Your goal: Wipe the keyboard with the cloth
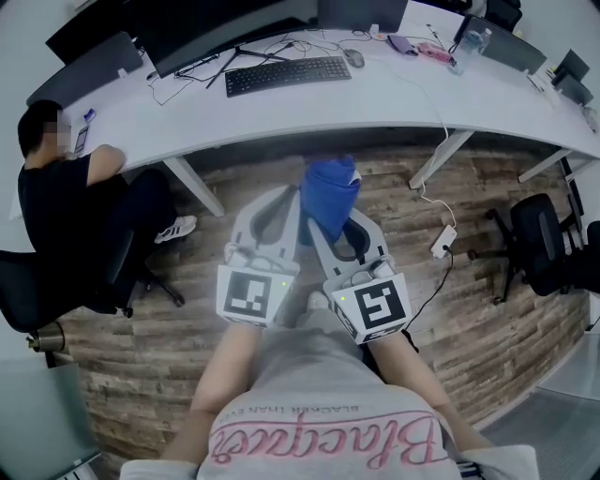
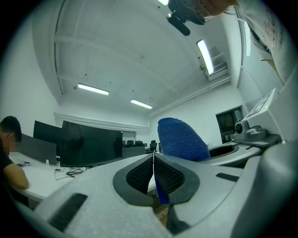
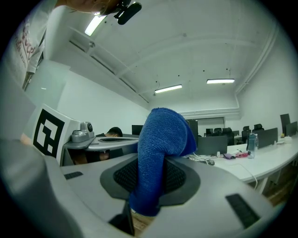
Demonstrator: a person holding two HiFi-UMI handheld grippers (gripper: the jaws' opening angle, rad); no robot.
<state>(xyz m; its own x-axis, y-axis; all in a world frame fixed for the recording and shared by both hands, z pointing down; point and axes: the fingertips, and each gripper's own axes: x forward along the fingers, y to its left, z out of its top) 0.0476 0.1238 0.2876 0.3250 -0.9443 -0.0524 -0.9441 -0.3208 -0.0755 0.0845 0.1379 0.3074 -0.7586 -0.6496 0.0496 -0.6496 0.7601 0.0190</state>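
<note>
In the head view the keyboard [image 1: 288, 74] lies on the white desk [image 1: 403, 98], with a mouse [image 1: 353, 57] just to its right and a dark monitor [image 1: 225, 23] behind it, cut off by the top edge. A seated person [image 1: 66, 197] leans on the desk far to the keyboard's left. The cloth [image 1: 330, 192], blue, is well short of the keyboard on my side of the desk edge, held up over the wooden floor [image 1: 487, 309]. It stands out of my right gripper [image 1: 328, 230]. My left gripper [image 1: 286, 199] is alongside, its tip right at the cloth's edge, equally short of the keyboard.

In the left gripper view my left tongs [image 2: 153, 174] are pressed together, pad against pad. The cloth [image 2: 181, 139] rises behind them. A blue sliver shows low at the seam, and I cannot tell whether it is nipped or only lies beyond. The keyboard is not visible here.

In the right gripper view my right tongs [image 3: 151, 179] are pinching the cloth [image 3: 160, 148]. It drapes over the pads and hides their seam. The keyboard is too small to pick out on the desk [image 3: 265, 162].
</note>
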